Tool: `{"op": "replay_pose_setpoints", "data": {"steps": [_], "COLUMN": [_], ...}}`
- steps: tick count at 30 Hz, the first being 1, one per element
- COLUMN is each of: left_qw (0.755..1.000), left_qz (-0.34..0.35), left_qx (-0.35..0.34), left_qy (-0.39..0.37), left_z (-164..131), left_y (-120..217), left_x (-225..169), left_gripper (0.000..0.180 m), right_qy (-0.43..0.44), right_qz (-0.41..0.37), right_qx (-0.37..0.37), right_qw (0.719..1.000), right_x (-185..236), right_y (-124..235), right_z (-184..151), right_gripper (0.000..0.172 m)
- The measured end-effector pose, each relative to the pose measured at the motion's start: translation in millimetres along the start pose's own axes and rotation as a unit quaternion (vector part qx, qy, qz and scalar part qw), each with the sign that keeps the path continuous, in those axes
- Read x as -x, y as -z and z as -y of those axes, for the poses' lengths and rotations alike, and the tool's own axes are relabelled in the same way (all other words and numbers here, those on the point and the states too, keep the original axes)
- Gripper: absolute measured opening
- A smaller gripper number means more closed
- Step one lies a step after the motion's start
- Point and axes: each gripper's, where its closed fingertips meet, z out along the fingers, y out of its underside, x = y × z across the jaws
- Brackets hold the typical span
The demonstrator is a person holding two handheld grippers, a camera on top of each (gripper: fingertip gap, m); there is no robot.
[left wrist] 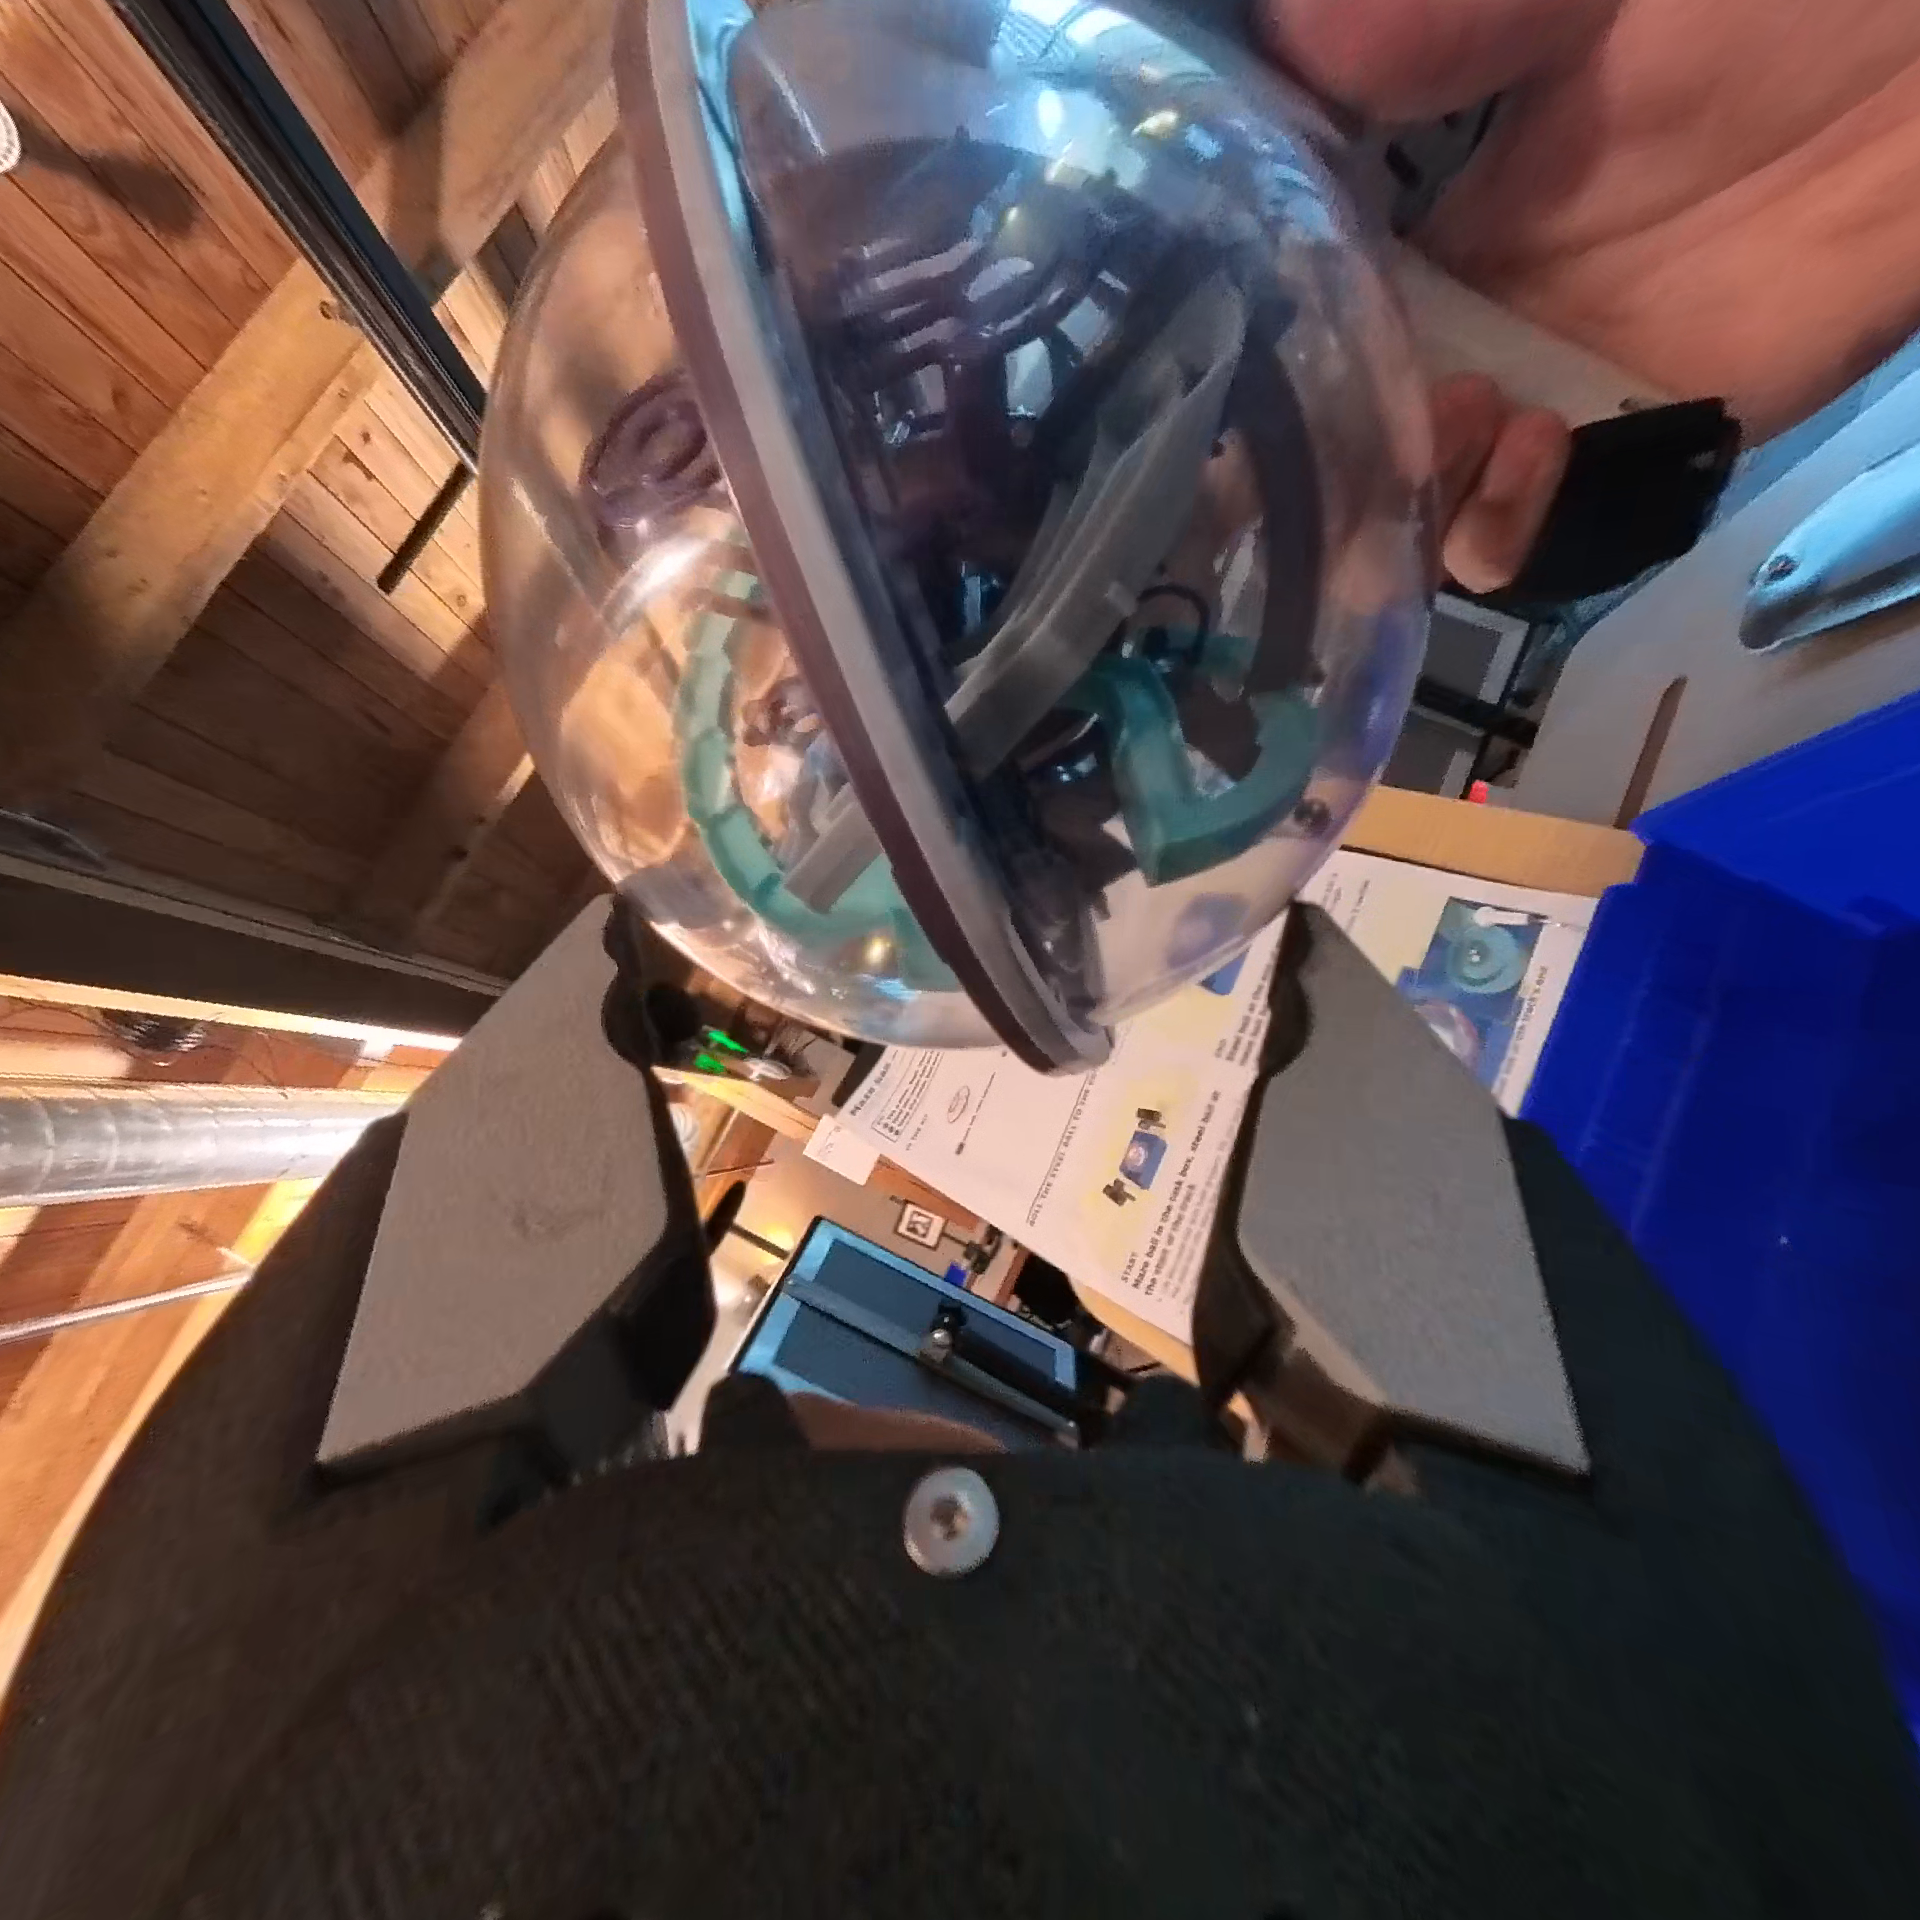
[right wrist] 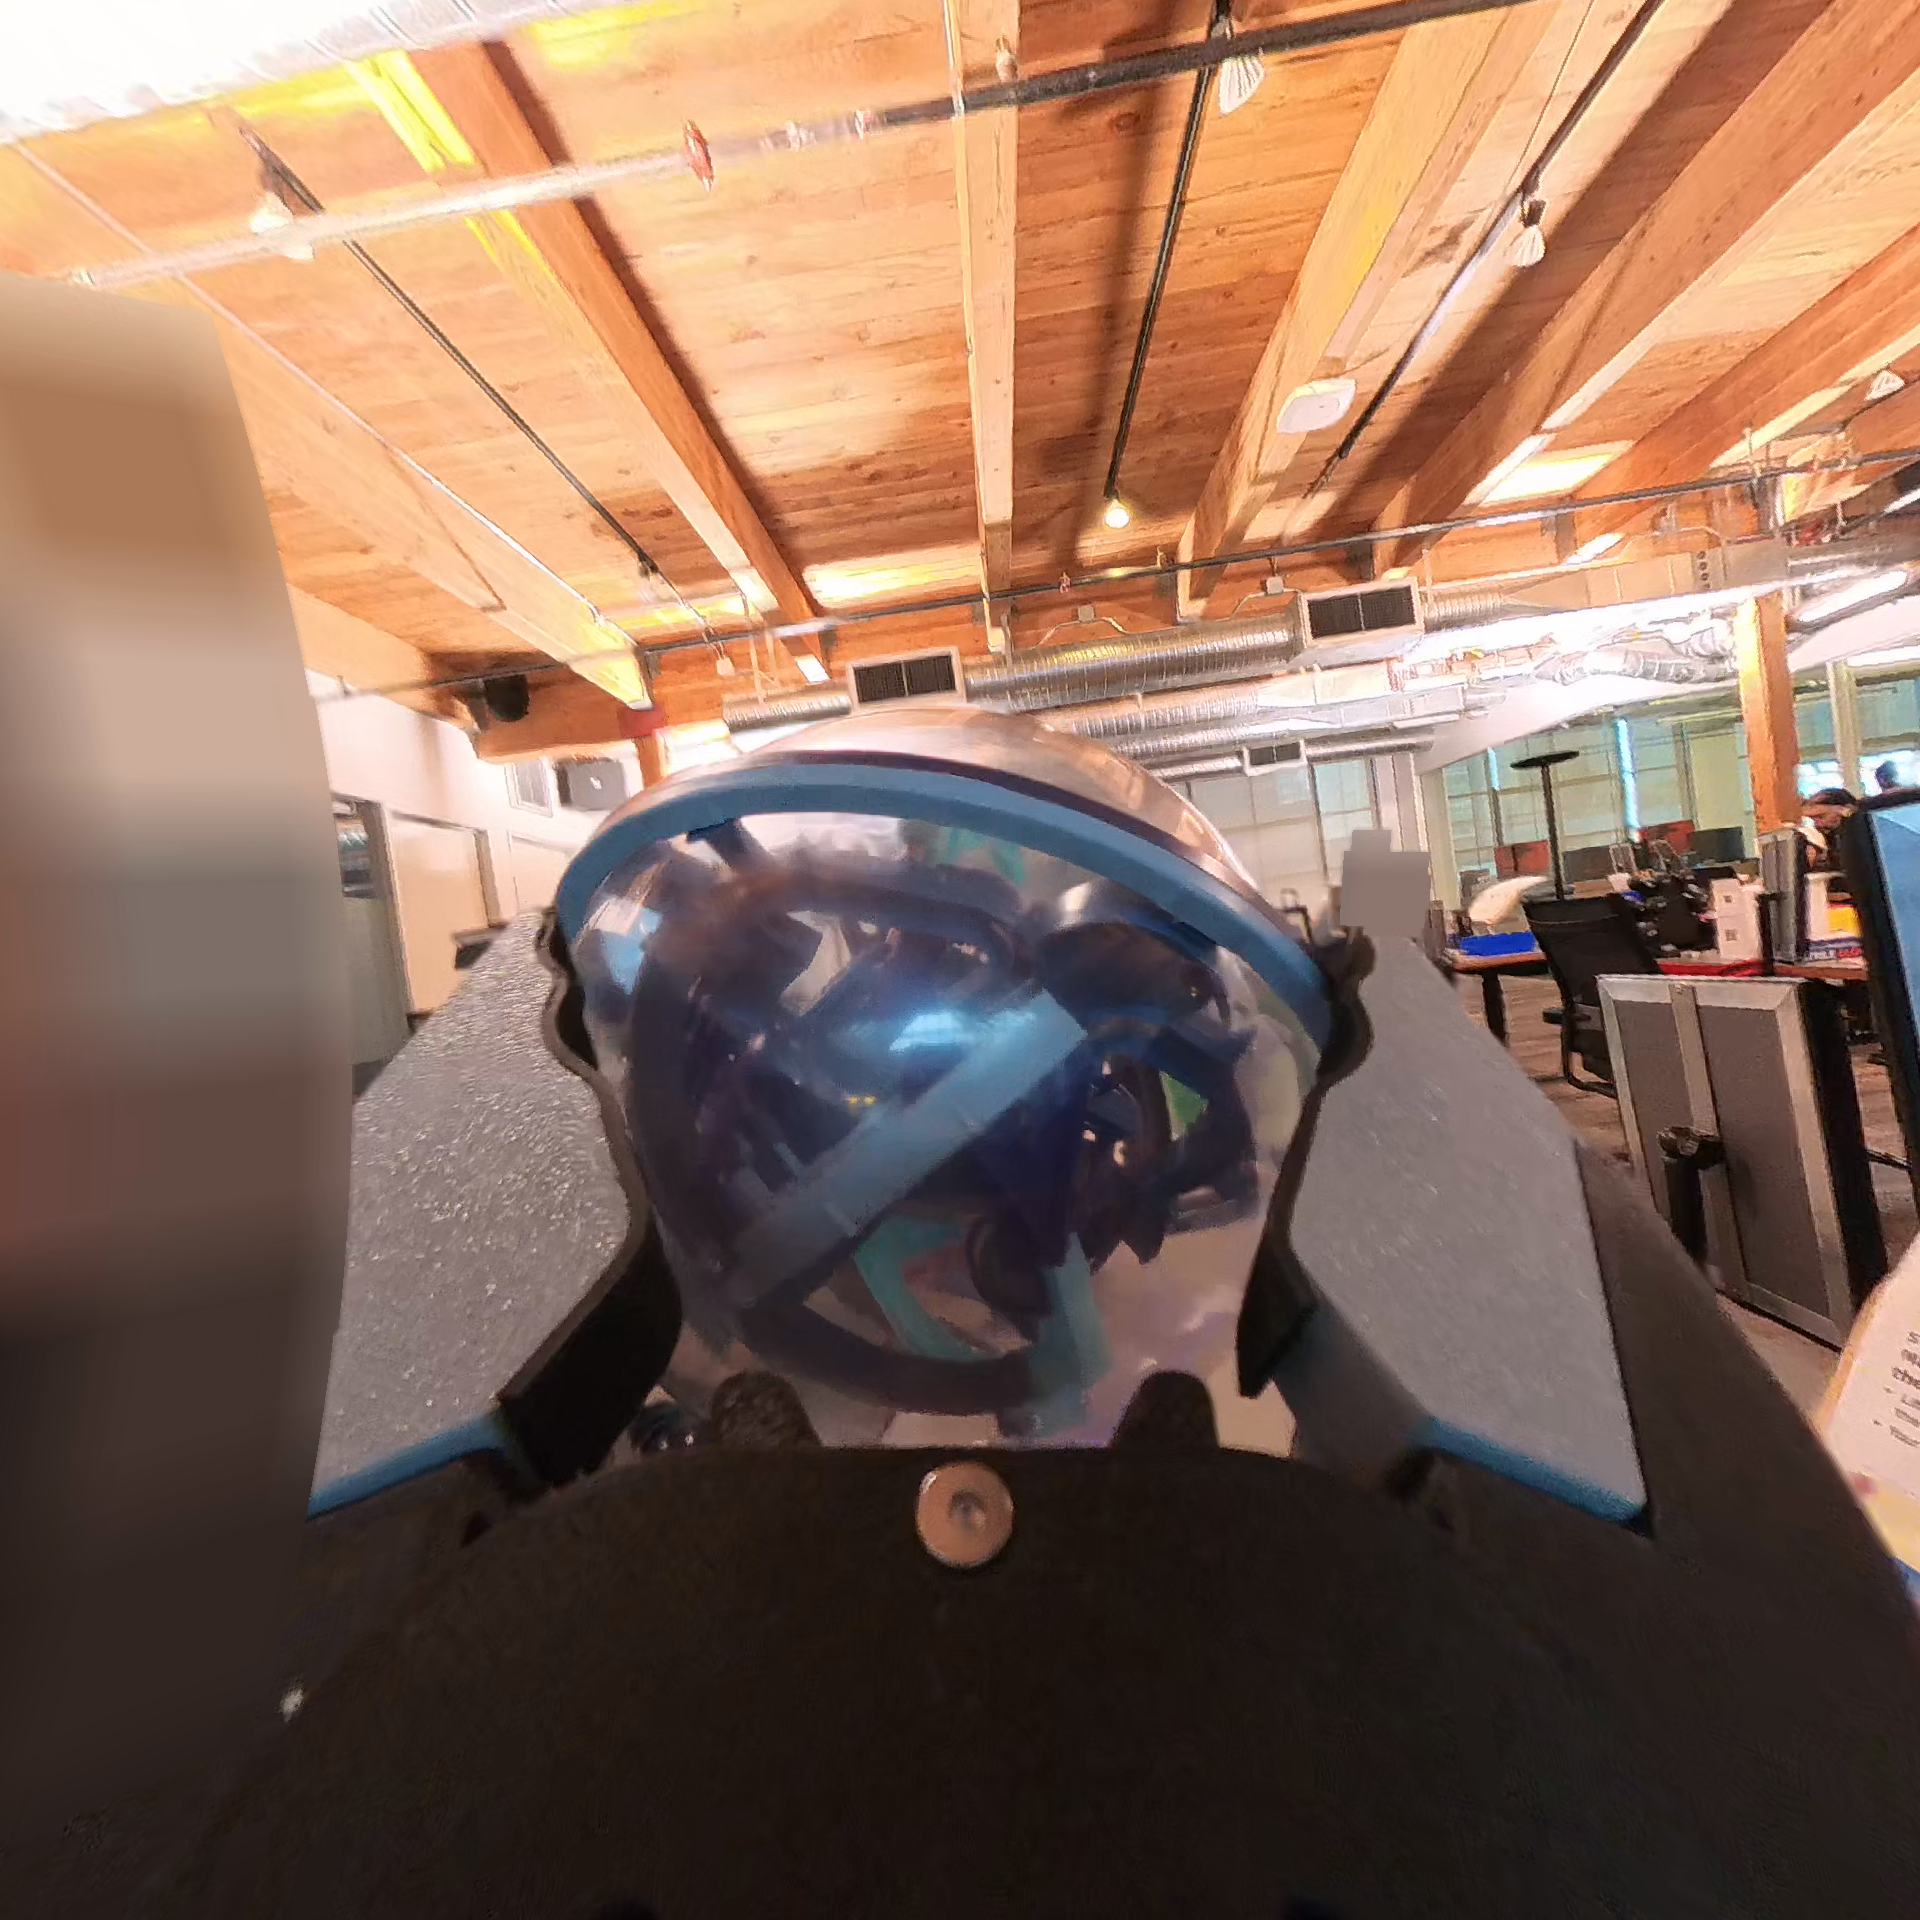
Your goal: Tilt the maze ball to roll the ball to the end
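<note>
The maze ball is a clear sphere with a grey rim band and with teal, grey and dark tracks inside. It is held up in the air, tilted. My left gripper has both fingertips against the ball's near cap. A small dark ball sits beside a teal track near the shell. In the right wrist view the maze ball sits deep between the fingers of my right gripper. Both pads press on it at its blue-looking rim. A hand shows behind the ball.
A blue bin stands close on the right, beside a printed sheet and a cardboard box. Wooden ceiling beams are overhead. Desks, chairs and a grey panel stand to the right.
</note>
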Motion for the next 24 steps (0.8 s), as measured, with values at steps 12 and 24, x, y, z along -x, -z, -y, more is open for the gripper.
{"op": "replay_pose_setpoints", "data": {"steps": [12,24], "left_qw": [0.997,0.995], "left_qz": [0.043,0.064], "left_qx": [0.001,-0.031], "left_qy": [-0.070,-0.076], "left_z": [-2,6], "left_y": [-2,2], "left_x": [2,6], "left_gripper": [0.117,0.118], "right_qy": [0.067,0.091], "right_qz": [0.003,0.016], "right_qx": [0.000,-0.007], "right_qw": [0.998,0.996], "right_x": [8,23], "right_y": [-5,-8], "right_z": [-2,2], "right_gripper": [0.151,0.151]}}
